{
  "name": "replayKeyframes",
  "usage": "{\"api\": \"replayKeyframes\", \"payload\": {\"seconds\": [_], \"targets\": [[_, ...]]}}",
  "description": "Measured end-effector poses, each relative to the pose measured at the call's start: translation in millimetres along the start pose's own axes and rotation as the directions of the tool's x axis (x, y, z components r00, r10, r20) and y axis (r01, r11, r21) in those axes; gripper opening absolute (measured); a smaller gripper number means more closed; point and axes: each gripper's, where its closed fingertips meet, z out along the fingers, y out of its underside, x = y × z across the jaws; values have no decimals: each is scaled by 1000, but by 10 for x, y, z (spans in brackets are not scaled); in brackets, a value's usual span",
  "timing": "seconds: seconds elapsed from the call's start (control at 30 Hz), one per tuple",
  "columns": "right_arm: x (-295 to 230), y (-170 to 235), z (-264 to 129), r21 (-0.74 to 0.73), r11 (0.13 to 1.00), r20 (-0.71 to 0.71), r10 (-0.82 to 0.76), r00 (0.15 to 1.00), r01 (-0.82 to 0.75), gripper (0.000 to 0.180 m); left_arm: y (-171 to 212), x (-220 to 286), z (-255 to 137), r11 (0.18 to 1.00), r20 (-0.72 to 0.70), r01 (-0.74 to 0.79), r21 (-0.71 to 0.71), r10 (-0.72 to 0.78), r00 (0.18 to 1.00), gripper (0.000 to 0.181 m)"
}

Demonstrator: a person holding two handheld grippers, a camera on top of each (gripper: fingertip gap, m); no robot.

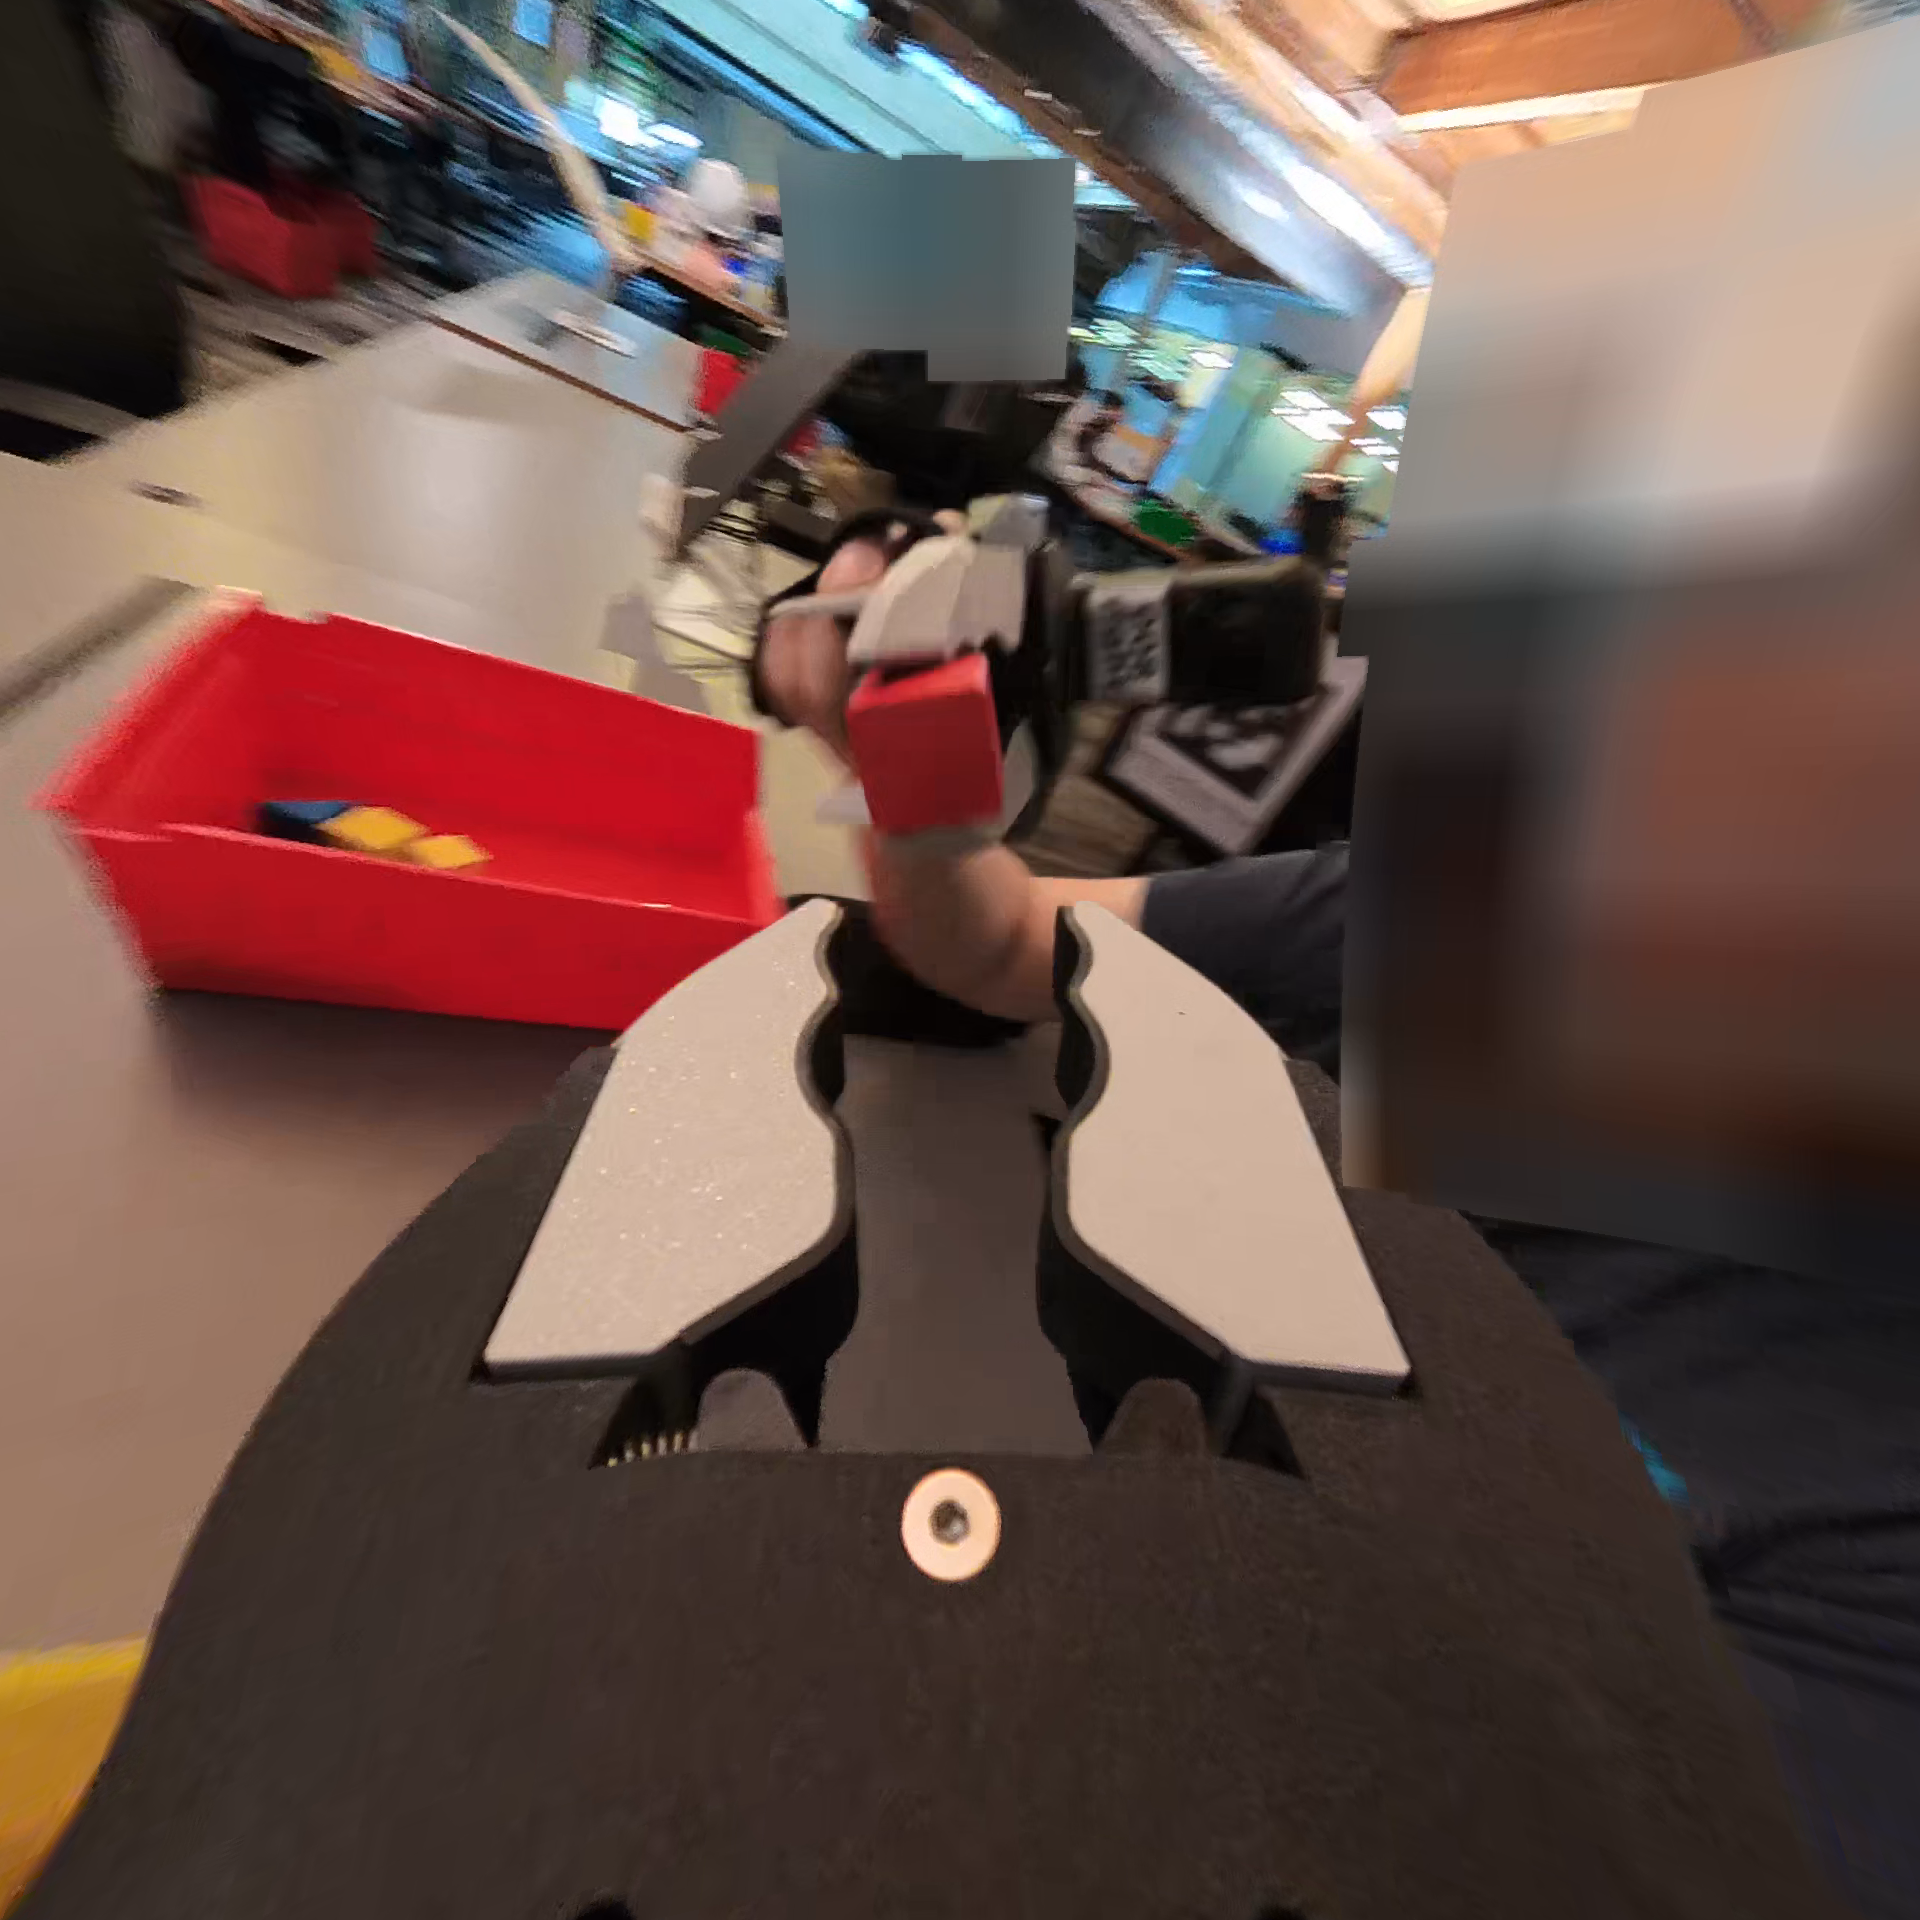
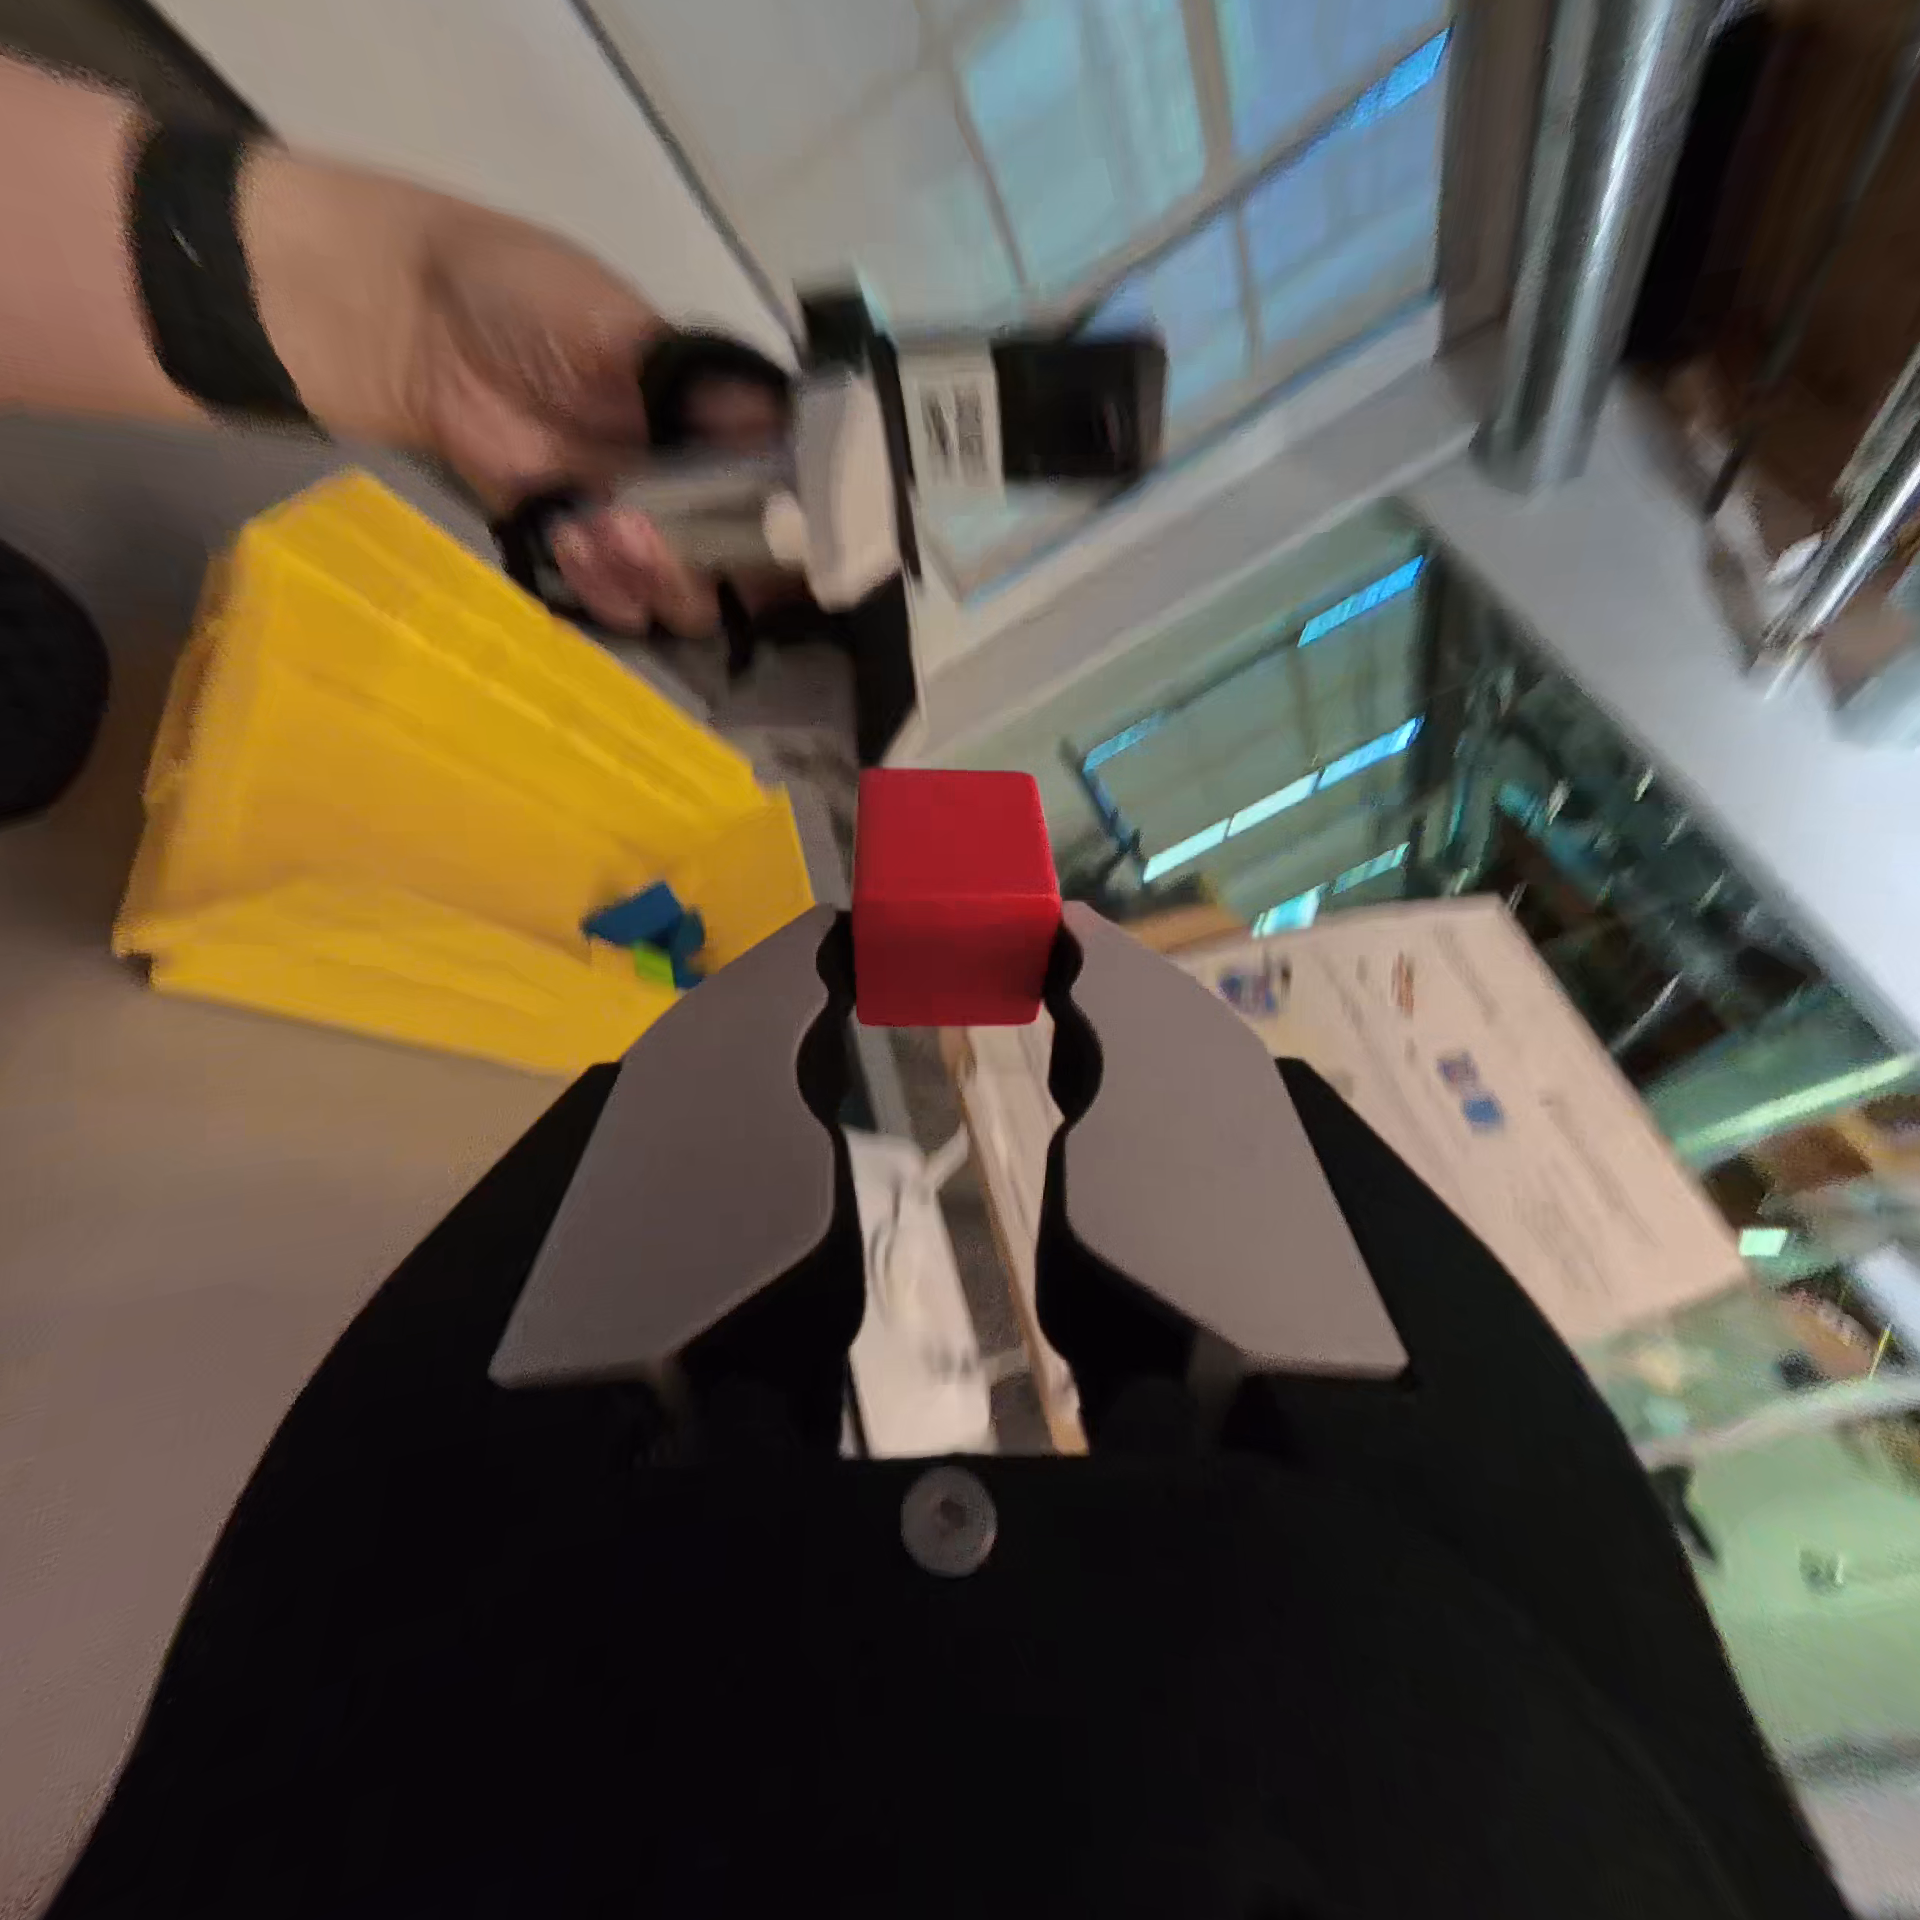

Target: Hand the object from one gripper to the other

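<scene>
Leftmost in the right wrist view, the hand (image 2: 416,343) grips the left gripper (image 1: 943,935), raised off the table (image 2: 208,1195) above the yellow bin (image 2: 364,810), apart from it. In its own view its jaws stand spread with nothing between them, tips aimed at the cube (image 2: 951,899), a gap of open air before it. Further right, the right gripper (image 2: 951,935) pinches the red cube at its fingertips, aloft, tilted downward in the left view. Left of that, the red bin (image 1: 416,935) lies on the table, well apart, small blocks (image 1: 374,831) inside.
</scene>
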Motion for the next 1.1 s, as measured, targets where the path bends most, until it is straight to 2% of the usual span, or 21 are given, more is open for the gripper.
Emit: {"api": "replayKeyframes", "payload": {"seconds": [0.07, 0.13, 0.2, 0.27, 0.37, 0.43, 0.6, 1.1], "targets": [[205, 448, -237, -200, 973, 57, 127, 990, -113, 36, -105, -54, -167, 994, 113, -95, 51, 89, 990, 36], [224, 1030, -592, -438, 858, 112, 347, 931, -267, 36, -247, -4, -310, 972, 167, -182, 147, 157, 973, 36], [156, 1687, -997, -670, 667, 58, 485, 873, -326, 36, -378, 60, -442, 926, 219, -269, 266, 214, 952, 33], [-113, 2234, -1394, -840, 464, 51, 583, 811, -281, 36, -465, 70, -554, 872, 300, -354, 338, 256, 919, 24], [-625, 2752, -1812, -968, 167, 7, 757, 653, -184, 36, -410, -2, -565, 891, 355, -363, 273, 257, 899, 22], [-840, 2971, -1884, -989, 47, -46, 813, 581, -143, 36, -364, -28, -523, 904, 365, -360, 231, 263, 893, 22], [-1070, 3226, -1964, -996, -58, -85, 845, 528, -68, 36, -361, -23, -468, 910, 358, -344, 230, 250, 900, 22], [-1091, 3471, -1864, -987, -137, -158, 808, 567, -81, 36, -301, -57, -430, 931, 343, -306, 202, 225, 912, 21]]}}
